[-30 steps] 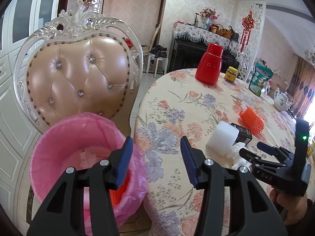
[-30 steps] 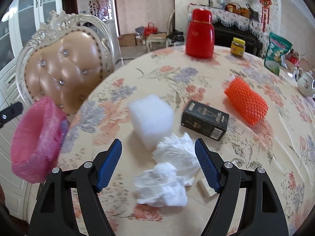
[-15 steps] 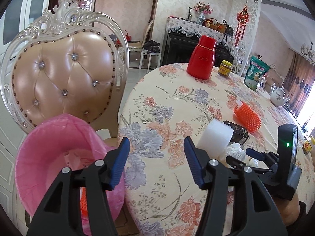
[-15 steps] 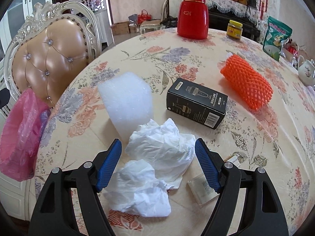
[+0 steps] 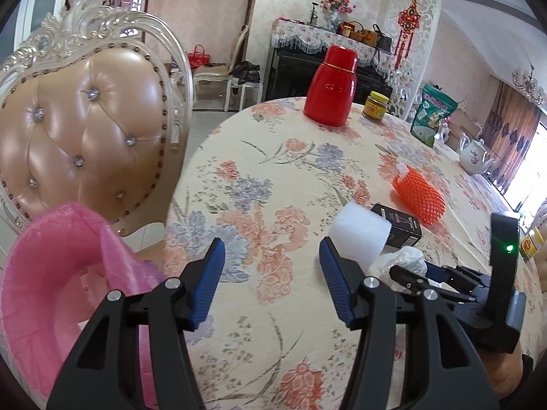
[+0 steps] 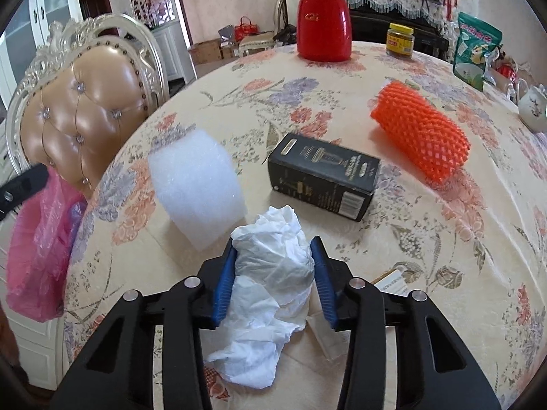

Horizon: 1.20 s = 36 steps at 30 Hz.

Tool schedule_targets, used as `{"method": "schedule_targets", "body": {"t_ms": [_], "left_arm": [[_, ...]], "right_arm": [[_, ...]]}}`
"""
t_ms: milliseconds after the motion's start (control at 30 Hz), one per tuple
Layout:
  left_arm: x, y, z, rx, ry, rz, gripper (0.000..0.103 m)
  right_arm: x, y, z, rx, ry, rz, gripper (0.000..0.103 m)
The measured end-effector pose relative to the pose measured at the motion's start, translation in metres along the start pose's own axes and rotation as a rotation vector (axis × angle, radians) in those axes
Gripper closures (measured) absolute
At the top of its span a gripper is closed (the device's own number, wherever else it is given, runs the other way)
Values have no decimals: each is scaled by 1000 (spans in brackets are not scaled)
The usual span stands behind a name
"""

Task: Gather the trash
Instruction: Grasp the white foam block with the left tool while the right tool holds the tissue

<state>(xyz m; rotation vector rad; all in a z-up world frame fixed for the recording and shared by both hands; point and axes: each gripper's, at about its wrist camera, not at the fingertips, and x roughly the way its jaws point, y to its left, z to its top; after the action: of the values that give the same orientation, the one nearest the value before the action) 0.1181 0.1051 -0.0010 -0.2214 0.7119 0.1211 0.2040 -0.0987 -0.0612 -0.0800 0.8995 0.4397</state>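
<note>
Your right gripper (image 6: pixel 273 276) jaws pinch the tissue (image 6: pixel 270 294); left gripper (image 5: pixel 271 282) gapes wide; the bin (image 5: pixel 51 294) lies left.

White crumpled tissue (image 6: pixel 273 273) at lower centre; cream bench (image 6: pixel 444 246) with pink and lilac flowers; orange net sleeve (image 6: pixel 420 136) upper right; pink bin liner (image 6: pixel 37 249) far left; black box (image 6: pixel 324 176).

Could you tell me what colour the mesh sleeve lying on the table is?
The mesh sleeve is bright orange, clearest in the right wrist view.
</note>
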Motion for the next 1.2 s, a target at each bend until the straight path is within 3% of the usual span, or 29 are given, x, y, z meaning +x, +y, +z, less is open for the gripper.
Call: {"method": "schedule_targets", "body": {"t_ms": [267, 533, 667, 933, 1100, 1200], "left_arm": [[23, -25, 3, 34, 21, -42, 43], [50, -46, 2, 70, 63, -88, 40], [64, -57, 3, 103, 86, -117, 36], [83, -69, 7, 146, 98, -168, 28], [88, -73, 11, 161, 102, -193, 27], [86, -74, 10, 168, 103, -197, 28]], "right_arm": [[-17, -11, 4, 34, -48, 12, 63], [-16, -20, 4, 45, -37, 3, 60], [-11, -26, 3, 58, -17, -14, 49], [-4, -31, 1, 65, 6, -27, 45], [0, -35, 0, 71, 18, -26, 47], [0, -38, 0, 84, 20, -13, 61]]}}
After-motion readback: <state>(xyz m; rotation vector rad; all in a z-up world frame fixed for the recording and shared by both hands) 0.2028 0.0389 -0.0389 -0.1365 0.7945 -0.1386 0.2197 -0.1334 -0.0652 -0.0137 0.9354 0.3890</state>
